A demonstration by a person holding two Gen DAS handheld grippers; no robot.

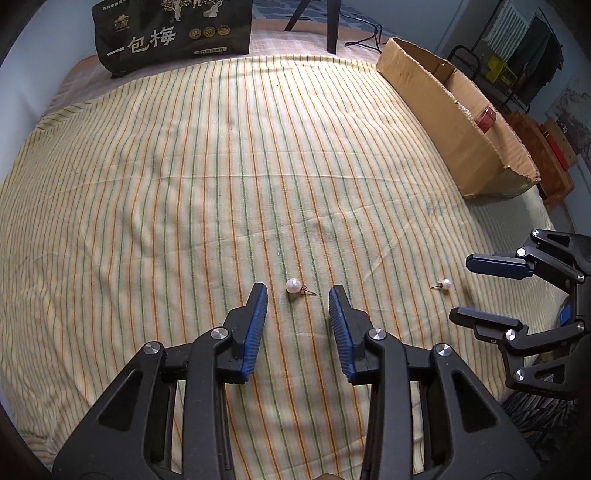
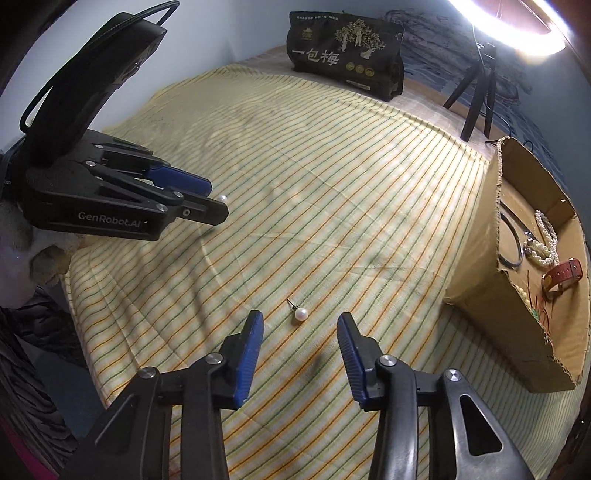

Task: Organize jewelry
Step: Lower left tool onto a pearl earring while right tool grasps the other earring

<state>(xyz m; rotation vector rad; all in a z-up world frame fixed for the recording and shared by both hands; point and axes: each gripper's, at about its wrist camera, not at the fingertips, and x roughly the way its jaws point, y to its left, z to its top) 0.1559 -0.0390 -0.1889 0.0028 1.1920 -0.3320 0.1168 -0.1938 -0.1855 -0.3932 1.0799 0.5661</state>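
Two pearl stud earrings lie on the striped cloth. One pearl earring (image 1: pixel 293 285) lies just ahead of my left gripper (image 1: pixel 298 295), between its open fingertips; it also peeks past that gripper's tips in the right wrist view (image 2: pixel 222 198). The second pearl earring (image 2: pixel 300 314) lies just ahead of my right gripper (image 2: pixel 300 323), which is open; it shows in the left wrist view (image 1: pixel 446 284) beside the right gripper (image 1: pixel 461 284). Both grippers are empty. A cardboard box (image 2: pixel 480 258) holds a pearl necklace (image 2: pixel 545 240), a bangle and a red watch strap (image 2: pixel 563 275).
The cardboard box (image 1: pixel 436 110) stands at the right edge of the cloth. A dark snack bag (image 1: pixel 173 33) stands at the back. A tripod (image 2: pixel 478 85) and a ring light stand behind the box. The striped cloth (image 1: pixel 184 166) stretches to the left.
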